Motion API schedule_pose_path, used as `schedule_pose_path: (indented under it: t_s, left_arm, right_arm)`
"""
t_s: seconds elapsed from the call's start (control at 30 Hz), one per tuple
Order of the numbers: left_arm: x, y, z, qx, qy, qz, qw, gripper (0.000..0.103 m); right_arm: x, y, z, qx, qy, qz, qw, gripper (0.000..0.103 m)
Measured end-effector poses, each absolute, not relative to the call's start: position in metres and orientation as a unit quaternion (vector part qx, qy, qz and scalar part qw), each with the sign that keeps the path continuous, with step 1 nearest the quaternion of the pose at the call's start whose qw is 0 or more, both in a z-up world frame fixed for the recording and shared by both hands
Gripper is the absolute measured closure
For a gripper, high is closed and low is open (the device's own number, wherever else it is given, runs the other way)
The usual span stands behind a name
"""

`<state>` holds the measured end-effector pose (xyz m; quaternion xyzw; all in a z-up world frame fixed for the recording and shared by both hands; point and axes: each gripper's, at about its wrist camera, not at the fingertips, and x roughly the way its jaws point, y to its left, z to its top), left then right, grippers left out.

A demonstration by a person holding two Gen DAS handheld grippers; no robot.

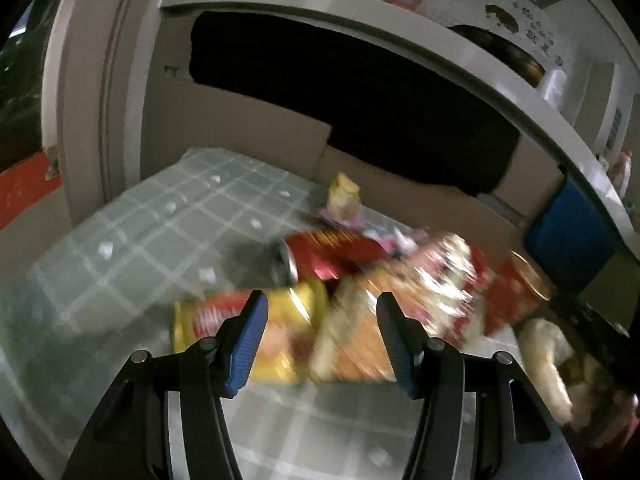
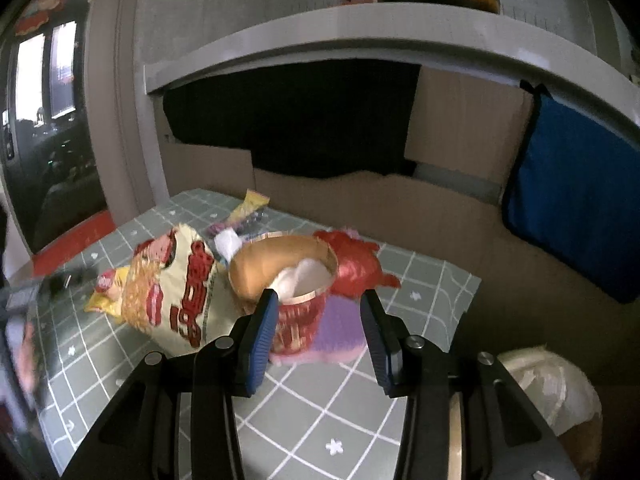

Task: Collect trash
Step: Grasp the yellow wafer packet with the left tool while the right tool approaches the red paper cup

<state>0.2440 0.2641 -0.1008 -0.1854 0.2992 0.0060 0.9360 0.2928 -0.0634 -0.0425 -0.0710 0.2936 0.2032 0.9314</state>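
Trash lies on a table with a grey-green checked cloth (image 2: pixel 304 420). In the blurred left wrist view, my left gripper (image 1: pixel 322 300) is open and empty, just short of a yellow snack bag (image 1: pixel 280 320) and an orange wrapper (image 1: pixel 356 336); a red can (image 1: pixel 324 256) lies on its side behind them. In the right wrist view, my right gripper (image 2: pixel 320 298) is open, its fingers on either side of a red instant-noodle cup (image 2: pixel 298 292) with a peeled lid. A cream and red noodle bag (image 2: pixel 176 292) lies left of the cup, a purple wrapper (image 2: pixel 340 332) under it.
Cardboard sheets (image 2: pixel 360 208) and a dark opening stand behind the table under a white shelf (image 2: pixel 360 36). A blue bag (image 2: pixel 572 192) hangs at the right. A bin with a pale liner (image 2: pixel 556 392) stands beside the table's right edge. Small paper scraps (image 1: pixel 106 248) dot the cloth.
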Motion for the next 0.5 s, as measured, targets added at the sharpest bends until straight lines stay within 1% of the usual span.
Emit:
schedule_pose_path:
  t_s: [0.1,0.2,0.3,0.4,0.5]
  left_arm:
    - [0.271,0.283,-0.116,-0.171,0.334,0.007,0.927,0.046]
    - [0.281,0.296,-0.135,-0.192,0.379,-0.007,0.905,0.046]
    - [0.270,0.299,-0.147,-0.227,0.397,-0.036,0.889,0.046]
    - [0.256,0.288,-0.152,-0.225,0.417,-0.053,0.879,0.046]
    - [0.240,0.278,-0.152,-0.217,0.416,-0.066,0.881,0.046]
  right_arm:
    - [0.289,-0.067,-0.049,-0.069,0.304,0.208,0.927,0.062]
    - [0.284,-0.070,-0.054,-0.073,0.312,0.212,0.923,0.062]
    - [0.282,-0.072,-0.057,-0.078,0.317,0.211,0.921,0.062]
    - [0.284,-0.075,-0.059,-0.070,0.326,0.213,0.918,0.062]
    - [0.282,-0.076,-0.061,-0.061,0.330,0.219,0.916,0.062]
